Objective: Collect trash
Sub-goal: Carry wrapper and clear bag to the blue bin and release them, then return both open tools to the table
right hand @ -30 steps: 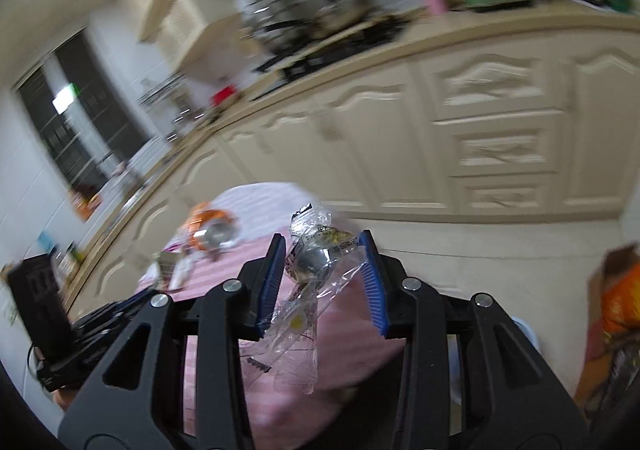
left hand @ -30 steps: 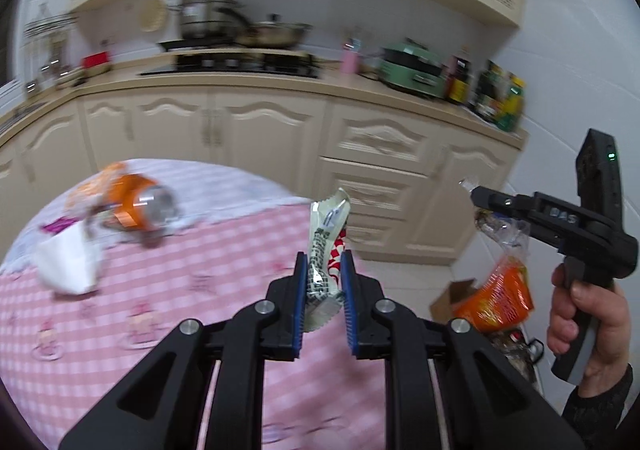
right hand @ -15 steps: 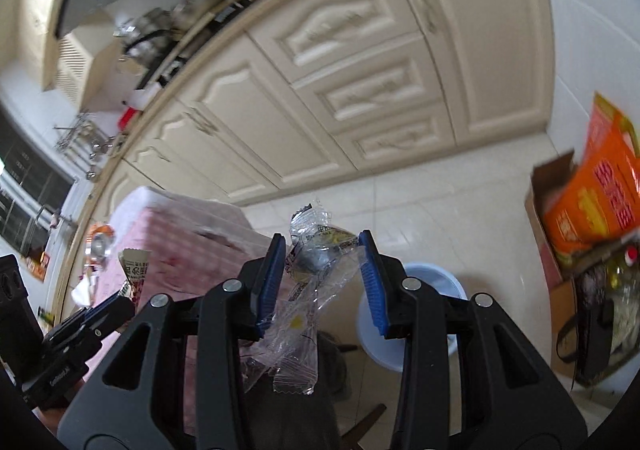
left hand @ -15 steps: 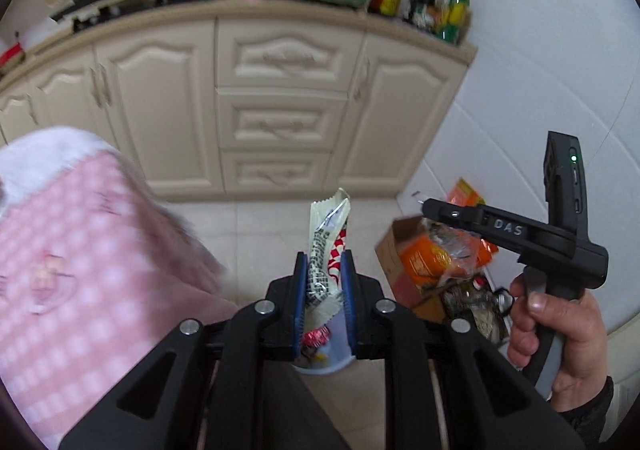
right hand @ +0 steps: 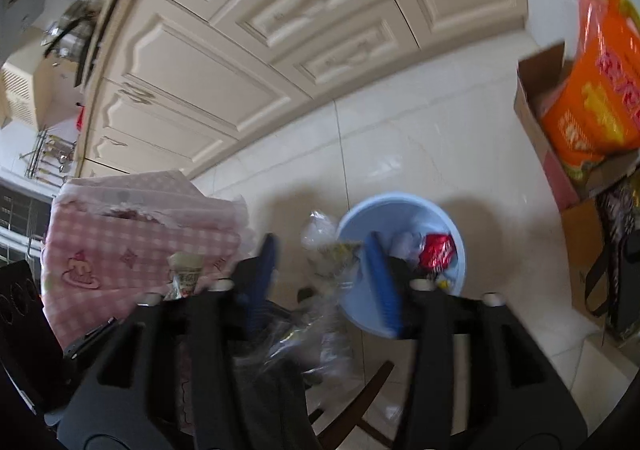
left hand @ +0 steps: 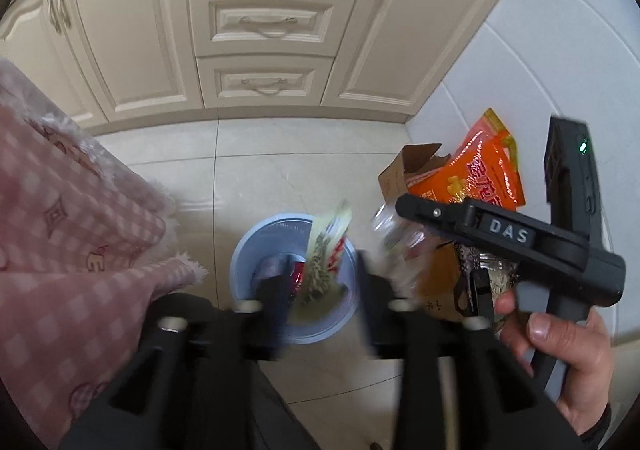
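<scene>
We find both grippers above the floor beside the tabletop, over a blue bin that already holds a red wrapper and other scraps.

Left gripper: the fingers stand wide apart and are blurred. The snack wrapper sits between them, over the bin mouth, touching neither finger that we can make out. We judge it released and dropping; we cannot tell whether it has cleared the rim.

Right gripper: the fingers are well apart. A clear plastic wrapper hangs in the gap; blur prevents us from saying whether either finger has contact with it. In this view the wrapper lies over the near-left edge of the bin, not its centre, and its tail trails down toward the gripper body.

Risks, in our judgement:
- The clear wrapper is light and crumpled. Let go from where it hangs, it may land on the floor beside the bin.
- The film may cling to a finger pad and fail to fall when the fingers open.
- The snack wrapper is long and upright; it may lodge across the rim and tip out.
- The grippers are close together over one small opening, so they could knock each other or the bin.
- A cardboard box with an orange bag stands near the bin; stray trash could lodge against it.
</scene>
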